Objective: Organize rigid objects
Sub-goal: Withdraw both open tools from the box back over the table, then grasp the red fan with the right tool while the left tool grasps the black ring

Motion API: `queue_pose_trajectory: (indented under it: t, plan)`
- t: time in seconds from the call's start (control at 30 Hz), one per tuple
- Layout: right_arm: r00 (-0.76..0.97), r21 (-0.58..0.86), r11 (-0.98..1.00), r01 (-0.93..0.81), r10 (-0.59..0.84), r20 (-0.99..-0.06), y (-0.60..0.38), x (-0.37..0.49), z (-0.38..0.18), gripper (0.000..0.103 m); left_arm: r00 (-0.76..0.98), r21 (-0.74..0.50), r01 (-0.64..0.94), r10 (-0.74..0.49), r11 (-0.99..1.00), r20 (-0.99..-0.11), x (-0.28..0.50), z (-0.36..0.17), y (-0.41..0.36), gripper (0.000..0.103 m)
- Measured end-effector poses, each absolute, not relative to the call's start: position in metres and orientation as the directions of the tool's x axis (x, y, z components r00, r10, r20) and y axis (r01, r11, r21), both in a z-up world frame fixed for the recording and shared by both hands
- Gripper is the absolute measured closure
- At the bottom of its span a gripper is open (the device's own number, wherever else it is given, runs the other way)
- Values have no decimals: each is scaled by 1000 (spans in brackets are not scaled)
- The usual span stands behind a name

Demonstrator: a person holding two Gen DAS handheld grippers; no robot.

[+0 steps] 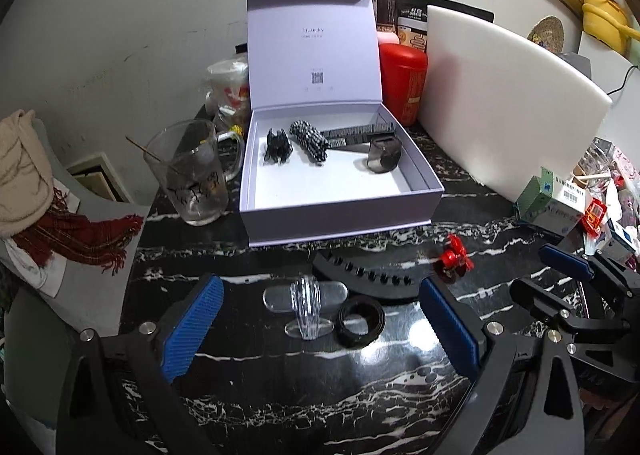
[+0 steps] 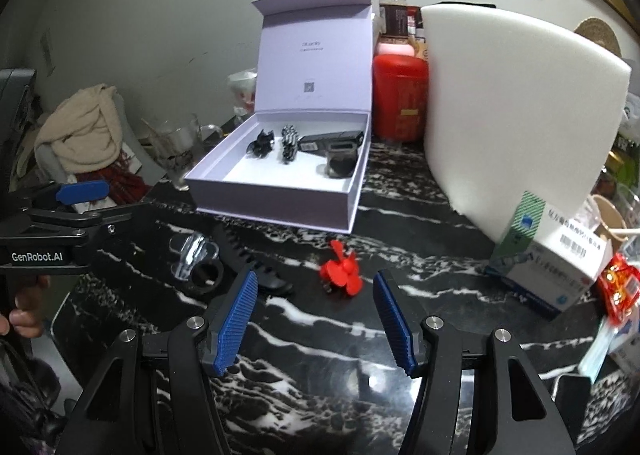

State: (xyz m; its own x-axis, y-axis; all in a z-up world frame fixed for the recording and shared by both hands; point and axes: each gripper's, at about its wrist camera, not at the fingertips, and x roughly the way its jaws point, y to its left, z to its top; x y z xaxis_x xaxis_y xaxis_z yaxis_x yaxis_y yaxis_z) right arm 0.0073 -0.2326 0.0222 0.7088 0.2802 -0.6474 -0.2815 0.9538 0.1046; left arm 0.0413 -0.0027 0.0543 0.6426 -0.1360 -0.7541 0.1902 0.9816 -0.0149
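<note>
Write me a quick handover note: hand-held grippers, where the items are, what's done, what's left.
Left hand-held gripper: open, empty, facing the clear hair clip and black ring.
Right hand-held gripper: open, empty, facing the red clip.
Done: black claw clip, patterned clip, dark long case and smoky clip lie in the open white box.
Left: the clear clip, ring, red clip and black comb, on the marble table.

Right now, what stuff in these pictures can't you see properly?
- Print on the box lid: too small to read, both views.
- Jars behind the red canister: mostly hidden by it and the white board.
- Right-side clutter in the right wrist view: blurred, cut by the edge.
- Person's hand: cut off at the left edge.
</note>
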Motion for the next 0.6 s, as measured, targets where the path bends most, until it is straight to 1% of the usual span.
queue_pose_trajectory:
  t: [0.27, 0.6]
  plan:
    - [680, 137, 951, -278, 296, -671, -229, 13, 1, 42, 609, -36, 202, -154, 979, -778, 43, 33, -4, 3]
    - [650, 147, 960, -239, 270, -711, -232, 37, -22, 42, 557, -52, 220, -169, 974, -813, 56, 4, -12, 3]
